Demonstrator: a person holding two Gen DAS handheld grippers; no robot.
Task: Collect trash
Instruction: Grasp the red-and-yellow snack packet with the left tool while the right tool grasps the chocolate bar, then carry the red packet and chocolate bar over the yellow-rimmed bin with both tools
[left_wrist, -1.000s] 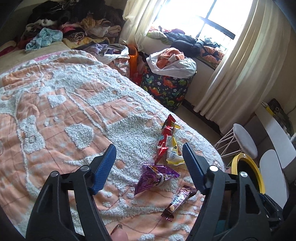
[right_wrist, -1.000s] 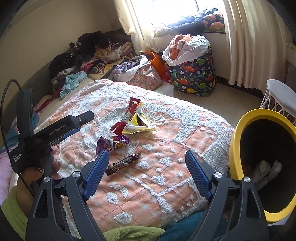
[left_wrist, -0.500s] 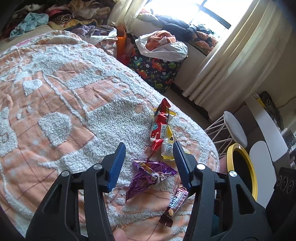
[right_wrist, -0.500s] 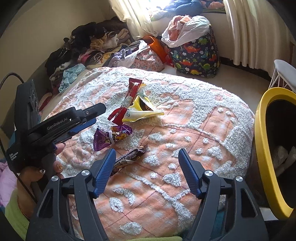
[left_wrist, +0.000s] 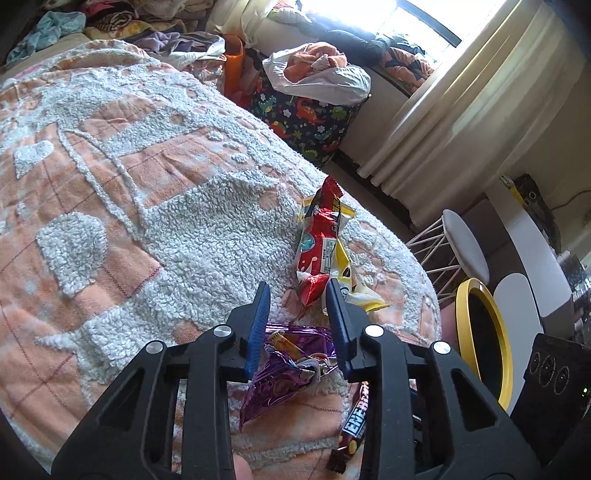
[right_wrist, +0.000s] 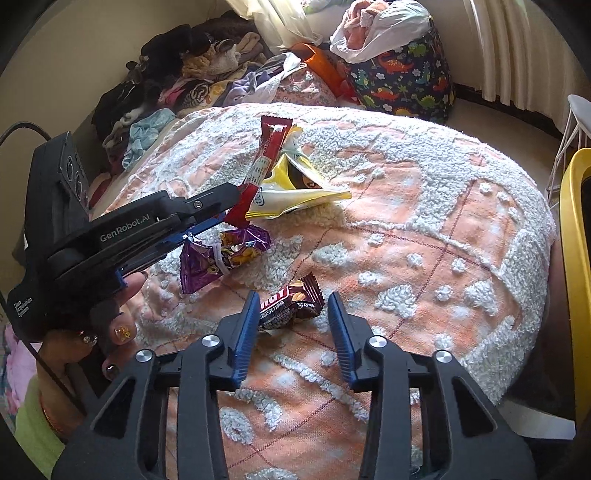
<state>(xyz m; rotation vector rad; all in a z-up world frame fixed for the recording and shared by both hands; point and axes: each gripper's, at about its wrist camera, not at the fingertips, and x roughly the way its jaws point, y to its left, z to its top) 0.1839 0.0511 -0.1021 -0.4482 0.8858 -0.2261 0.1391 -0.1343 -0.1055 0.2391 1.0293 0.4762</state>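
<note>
From the left wrist, the left gripper (left_wrist: 297, 325) hangs over the purple wrapper (left_wrist: 284, 373) on the bed (left_wrist: 147, 192); its fingers have just been closing but are still apart, pressing nothing. It should drop lower before pinching.

From the right wrist, the right gripper (right_wrist: 291, 328), fingers likewise narrowing, straddles the near end of the brown bar wrapper (right_wrist: 291, 302), not yet clamped.

Four wrappers lie on the orange-and-white tufted bedspread (right_wrist: 424, 206): the red foil wrapper (right_wrist: 264, 162) atop the yellow plastic wrapper (right_wrist: 295, 195), the crumpled purple foil wrapper (right_wrist: 218, 258) nearer, the brown chocolate-bar wrapper (right_wrist: 291, 302) nearest. The yellow-rimmed bin (left_wrist: 484, 347) stands right of the bed.
</note>
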